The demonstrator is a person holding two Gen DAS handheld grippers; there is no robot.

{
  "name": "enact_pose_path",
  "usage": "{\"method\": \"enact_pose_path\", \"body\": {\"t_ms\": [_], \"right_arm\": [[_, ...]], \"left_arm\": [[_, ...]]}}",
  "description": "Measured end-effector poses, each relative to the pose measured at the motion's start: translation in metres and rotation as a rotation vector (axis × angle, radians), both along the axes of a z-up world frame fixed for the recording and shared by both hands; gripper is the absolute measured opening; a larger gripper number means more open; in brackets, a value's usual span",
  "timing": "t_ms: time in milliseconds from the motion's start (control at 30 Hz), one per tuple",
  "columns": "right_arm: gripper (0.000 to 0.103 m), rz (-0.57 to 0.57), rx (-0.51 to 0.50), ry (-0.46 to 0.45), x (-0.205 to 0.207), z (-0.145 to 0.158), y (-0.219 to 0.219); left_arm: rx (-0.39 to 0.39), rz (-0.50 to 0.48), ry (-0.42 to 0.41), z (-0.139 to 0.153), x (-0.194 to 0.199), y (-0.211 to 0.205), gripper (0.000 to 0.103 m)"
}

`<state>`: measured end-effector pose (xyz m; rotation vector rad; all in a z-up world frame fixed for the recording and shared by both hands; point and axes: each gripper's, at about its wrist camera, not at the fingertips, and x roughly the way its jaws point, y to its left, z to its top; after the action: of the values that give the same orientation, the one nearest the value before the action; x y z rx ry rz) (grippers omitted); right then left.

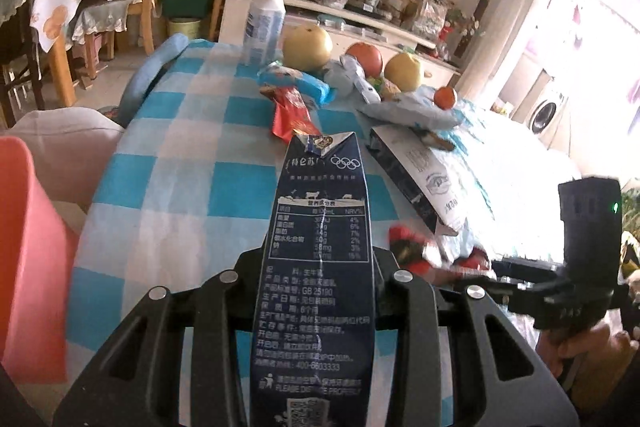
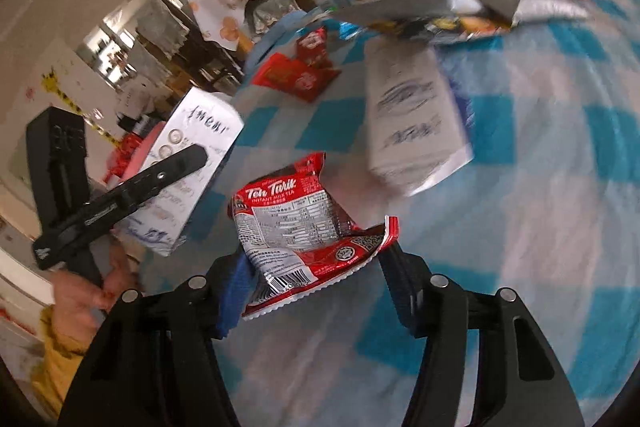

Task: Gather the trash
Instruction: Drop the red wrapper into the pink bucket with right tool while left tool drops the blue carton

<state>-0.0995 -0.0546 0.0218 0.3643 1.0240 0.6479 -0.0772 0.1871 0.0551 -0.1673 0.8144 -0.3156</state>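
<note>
My left gripper is shut on a dark blue milk carton, which sticks out forward above the blue-checked tablecloth. In the right wrist view the same carton shows its white face at the left, clamped by the left gripper with a hand below it. My right gripper is shut on a crumpled red and silver Teh Tarik wrapper, lifted off the cloth. In the left wrist view that wrapper is a red blur at the right gripper's fingers.
A pink bin stands at the table's left edge. A second milk carton lies on its side mid-table. Red wrappers, a blue wrapper and a silver bag lie further back, with pears, a tomato and a white bottle.
</note>
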Motion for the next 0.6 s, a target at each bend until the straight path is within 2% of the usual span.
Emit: {"method": "enact_pose_path", "body": {"t_ms": [133,333,467,600], "right_arm": [[0.06,0.007,0.06,0.01,-0.009,0.01,0.016],[0.06,0.035,0.086,-0.055,-0.01,0.049,0.048],[0.06,0.08,0.096,-0.107,-0.006,0.075,0.086],[0.06,0.142,0.117,-0.142,0.005,0.096,0.136]], "left_arm": [[-0.022,0.015,-0.024,0.009,-0.004,0.014,0.037],[-0.048,0.093,-0.078,0.027,-0.013,0.052,0.037],[-0.04,0.207,-0.11,0.039,-0.019,0.09,0.038],[-0.026,0.363,-0.135,0.047,-0.027,0.141,0.038]]}}
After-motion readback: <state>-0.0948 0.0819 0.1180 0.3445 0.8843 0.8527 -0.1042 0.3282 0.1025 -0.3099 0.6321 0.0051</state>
